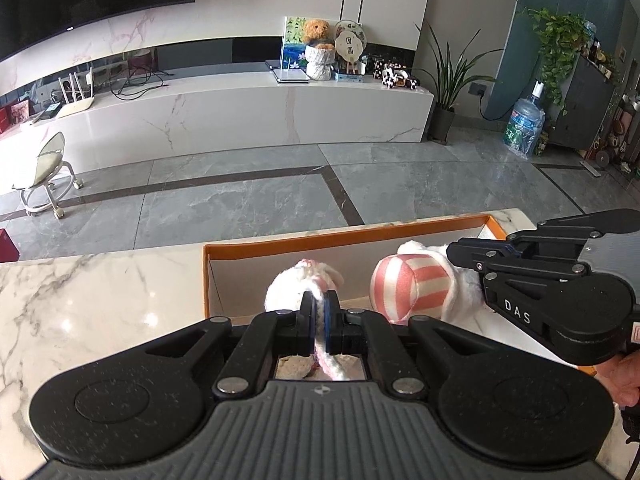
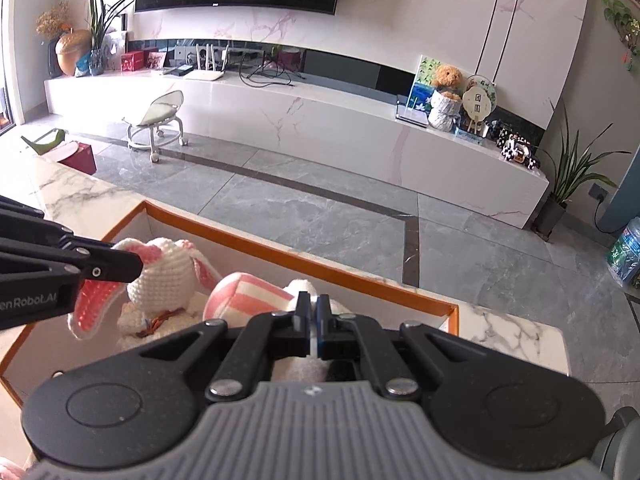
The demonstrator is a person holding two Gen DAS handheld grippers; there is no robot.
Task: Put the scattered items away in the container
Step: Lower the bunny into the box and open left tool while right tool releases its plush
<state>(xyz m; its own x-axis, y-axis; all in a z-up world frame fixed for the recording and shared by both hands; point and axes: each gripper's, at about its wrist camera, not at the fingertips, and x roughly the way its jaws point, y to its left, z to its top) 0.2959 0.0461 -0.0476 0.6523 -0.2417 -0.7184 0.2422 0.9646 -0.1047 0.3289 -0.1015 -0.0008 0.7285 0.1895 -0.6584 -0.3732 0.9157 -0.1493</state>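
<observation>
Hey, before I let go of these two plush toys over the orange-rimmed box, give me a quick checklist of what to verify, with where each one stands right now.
1. Left gripper shut on the white crocheted bunny's pink-lined ear: ok.
2. Right gripper shut on the pink-and-white striped plush toy: ok.
3. Both toys inside the rim of the orange-edged white cardboard box: ok.
4. Toys resting on the box floor, not hanging: cannot tell.
5. Grippers apart from each other: ok.
6. Other scattered items left on the white marble tabletop: cannot tell, only part of it shows.

L gripper [image 1: 319,304] & R gripper [image 2: 313,307] both clamped on plush
</observation>
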